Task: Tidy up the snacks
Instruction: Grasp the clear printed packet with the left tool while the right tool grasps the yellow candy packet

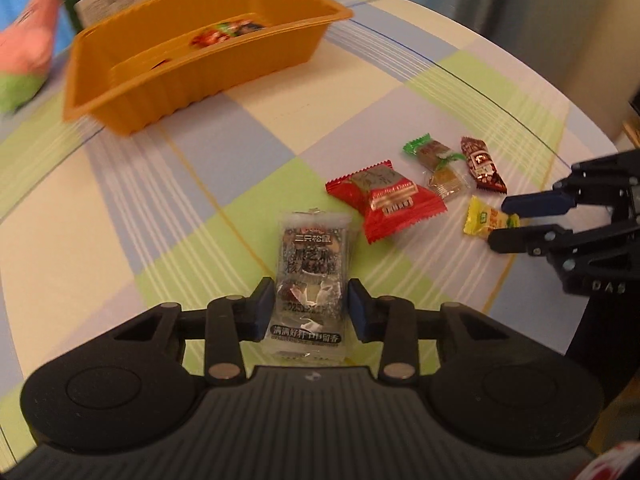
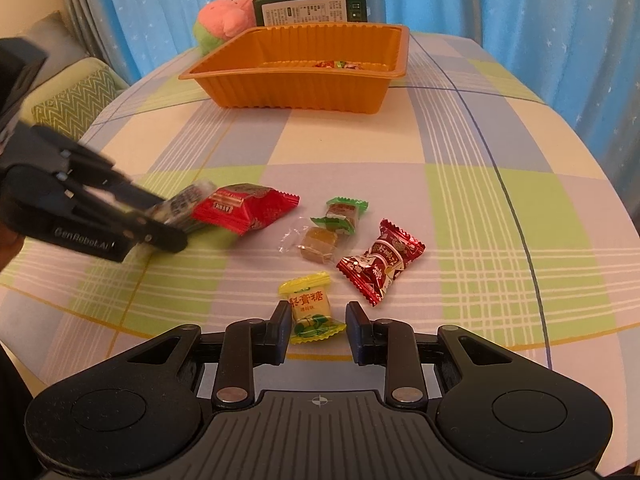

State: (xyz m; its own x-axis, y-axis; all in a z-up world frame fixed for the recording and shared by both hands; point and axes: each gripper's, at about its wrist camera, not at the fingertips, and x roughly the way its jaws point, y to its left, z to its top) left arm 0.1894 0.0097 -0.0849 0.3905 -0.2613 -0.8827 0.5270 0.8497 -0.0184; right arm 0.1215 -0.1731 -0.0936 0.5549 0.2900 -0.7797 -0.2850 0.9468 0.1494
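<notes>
The clear-wrapped black sesame snack (image 1: 308,280) lay lengthwise between the fingers of the left gripper (image 1: 310,308), its near half flanked by the two blue pads (image 1: 357,312); the pads stood at or just beside the wrapper's edges, and whether they pressed it could not be told; in the right wrist view the same packet (image 2: 182,206) showed only partly behind the left gripper (image 2: 166,222), close against the red packet (image 2: 244,208). The yellow candy (image 2: 312,312) lay on the checked tablecloth (image 2: 480,200) between the parted fingers of the right gripper (image 2: 318,330); a gap showed on the right side of the wrapper, so the jaws were open around it and held nothing; the left wrist view showed the right gripper (image 1: 500,222) with its fingertips spread on either side of the yellow candy (image 1: 490,218). Beyond it lay a dark red candy (image 2: 380,262), a green-ended candy (image 2: 340,214) and a clear-wrapped amber sweet (image 2: 316,244), the last two touching; the red packet (image 1: 386,202) lay just beside the sesame snack's far end. Well apart, at the far side of the table, stood the orange tray (image 2: 300,88) with a few wrapped snacks (image 2: 340,65) in its bottom; behind the tray stood a green box (image 2: 310,10) and a pink plush toy (image 2: 226,14), before blue curtains (image 2: 520,20).
</notes>
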